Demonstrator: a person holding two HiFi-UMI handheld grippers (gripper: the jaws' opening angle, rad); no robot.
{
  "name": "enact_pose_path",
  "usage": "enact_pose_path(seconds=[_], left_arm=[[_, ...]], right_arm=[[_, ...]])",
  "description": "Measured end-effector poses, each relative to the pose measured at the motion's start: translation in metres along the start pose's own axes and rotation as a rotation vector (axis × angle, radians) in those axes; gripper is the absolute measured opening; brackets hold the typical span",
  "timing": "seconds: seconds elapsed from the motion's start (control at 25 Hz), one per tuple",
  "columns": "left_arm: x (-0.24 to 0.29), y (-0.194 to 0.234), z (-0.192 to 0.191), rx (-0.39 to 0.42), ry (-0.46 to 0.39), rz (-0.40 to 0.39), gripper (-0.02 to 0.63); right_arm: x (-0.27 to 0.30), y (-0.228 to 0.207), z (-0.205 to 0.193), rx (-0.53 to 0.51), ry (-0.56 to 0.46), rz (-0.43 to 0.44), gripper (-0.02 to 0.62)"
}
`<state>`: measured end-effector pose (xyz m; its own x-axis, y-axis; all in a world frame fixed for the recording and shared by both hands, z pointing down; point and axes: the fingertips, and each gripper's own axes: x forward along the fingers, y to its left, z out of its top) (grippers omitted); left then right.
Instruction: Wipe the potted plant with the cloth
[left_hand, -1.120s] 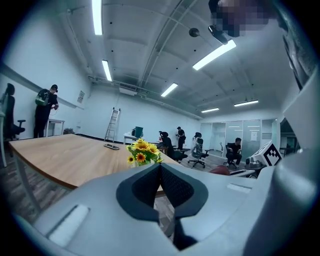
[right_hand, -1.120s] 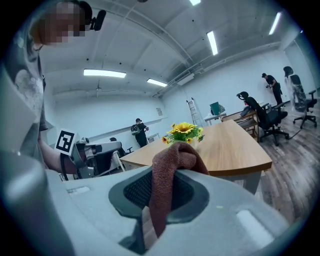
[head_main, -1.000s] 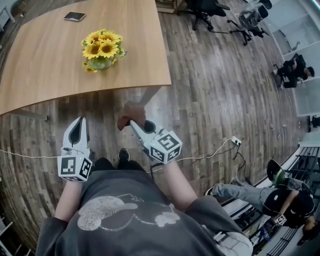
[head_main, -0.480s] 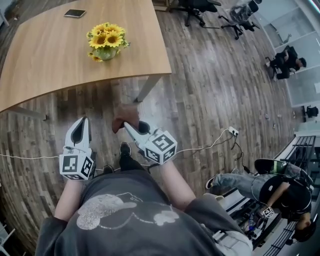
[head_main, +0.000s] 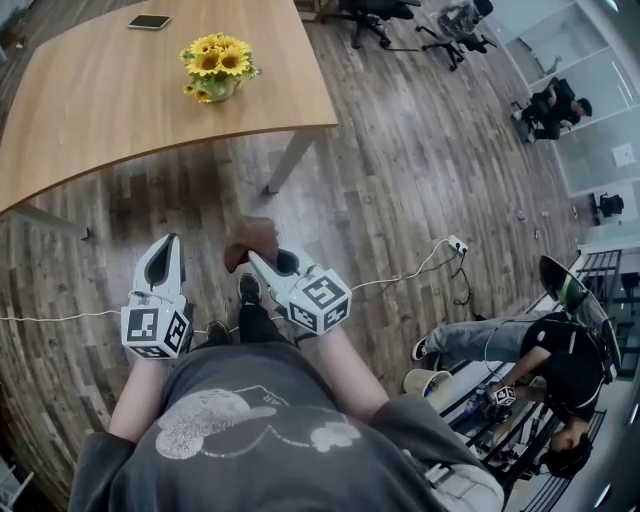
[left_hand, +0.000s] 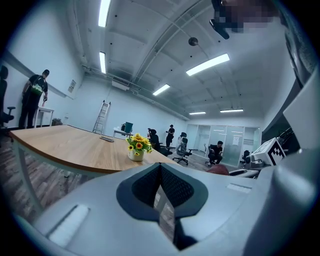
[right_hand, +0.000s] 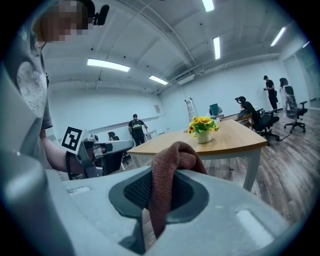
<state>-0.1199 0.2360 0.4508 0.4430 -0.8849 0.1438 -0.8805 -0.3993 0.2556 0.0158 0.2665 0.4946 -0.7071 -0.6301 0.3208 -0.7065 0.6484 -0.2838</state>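
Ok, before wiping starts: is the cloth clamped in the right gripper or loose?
Clamped. The jaws of the right gripper are shut on the brown cloth, which bunches up above them.

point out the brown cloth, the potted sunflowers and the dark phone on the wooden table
reddish-brown ribbed cloth (right_hand: 169, 172): right gripper view, on the fold between the jaws
yellow sunflowers in a small pot (head_main: 217, 68): head view, on the blooms above the pot
flat dark phone (head_main: 149, 21): head view, on its screen
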Motion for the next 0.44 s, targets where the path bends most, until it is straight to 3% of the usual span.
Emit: enact_pose_path(seconds=[0.44], left_arm=[[-0.046, -0.015, -0.018, 0.005, 0.012, -0.046, 0.018]], right_arm=[[-0.030, 0.035, -0.027, -0.001, -0.016, -0.052, 0.044]])
